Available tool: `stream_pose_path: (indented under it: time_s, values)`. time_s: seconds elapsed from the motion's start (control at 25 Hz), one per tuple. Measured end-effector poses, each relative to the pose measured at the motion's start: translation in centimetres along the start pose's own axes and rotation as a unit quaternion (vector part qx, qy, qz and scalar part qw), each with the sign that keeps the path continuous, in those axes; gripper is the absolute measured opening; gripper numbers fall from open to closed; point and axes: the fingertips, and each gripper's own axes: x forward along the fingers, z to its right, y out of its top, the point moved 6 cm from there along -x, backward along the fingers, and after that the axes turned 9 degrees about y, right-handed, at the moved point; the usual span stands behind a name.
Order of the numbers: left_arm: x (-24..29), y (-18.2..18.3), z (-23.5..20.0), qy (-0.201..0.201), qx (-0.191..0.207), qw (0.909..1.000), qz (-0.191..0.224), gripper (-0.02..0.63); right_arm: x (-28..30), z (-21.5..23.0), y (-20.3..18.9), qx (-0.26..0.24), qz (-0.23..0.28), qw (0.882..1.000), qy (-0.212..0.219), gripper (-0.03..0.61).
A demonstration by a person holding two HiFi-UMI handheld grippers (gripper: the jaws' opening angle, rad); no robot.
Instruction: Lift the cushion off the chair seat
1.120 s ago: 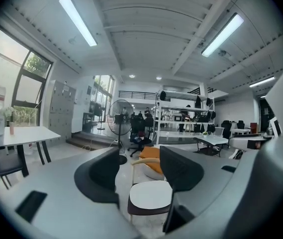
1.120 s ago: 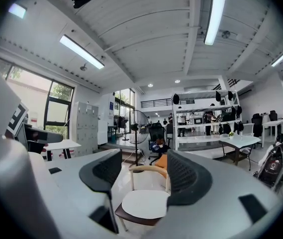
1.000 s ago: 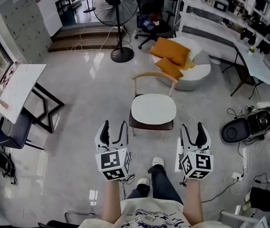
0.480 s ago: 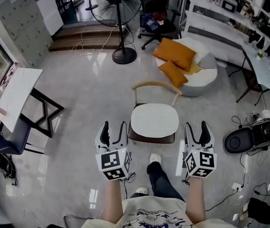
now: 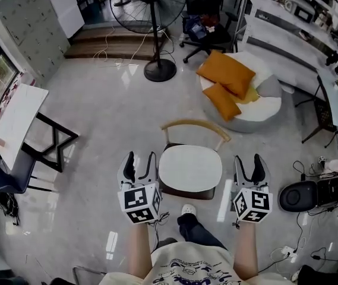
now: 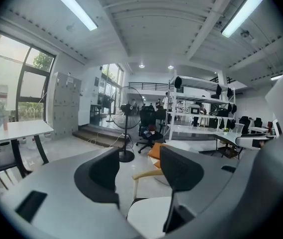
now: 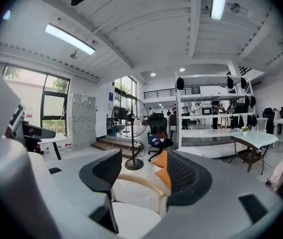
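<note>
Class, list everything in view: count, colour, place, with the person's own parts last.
cushion: one, white, on the chair seat
chair: one, wooden back, ahead between the grippers
pillows: two, orange, on the pouf
pouf: one, white, beyond the chair
fan: one, black, far centre
office chair: one, black, beside the fan
table: one, white, at left
left gripper: one, white and black, open, left of the cushion
right gripper: one, white and black, open, right of the cushion
</note>
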Motion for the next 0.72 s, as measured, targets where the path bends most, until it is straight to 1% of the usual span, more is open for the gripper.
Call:
stream_pose_path:
  time_s: [0.2, 0.36, 0.52, 0.72]
  values:
    - [6.0, -0.3, 1.5, 0.004, 0.009, 0.9997, -0.024, 0.250, 5.7, 2.9, -1.0, 0.001, -0.027, 1.000, 0.009, 0.285]
    - [9.9, -2.0, 1.6, 0.006, 0.013, 0.9985, -0.052, 0.250, 9.3, 4.3, -3.0, 0.006, -0.053, 0.999, 0.010, 0.288]
    - [13.1, -4.6, 1.4, 0.007, 0.013, 0.9963, -0.085, 0.250, 12.2, 5.2, -6.2, 0.007, -0.092, 0.996, 0.011, 0.302]
    - [18.0, -8.4, 0.0, -0.010, 0.007, 0.9930, -0.117, 0.250, 16.2, 5.1, -11.0, 0.014, -0.138, 0.990, 0.012, 0.310]
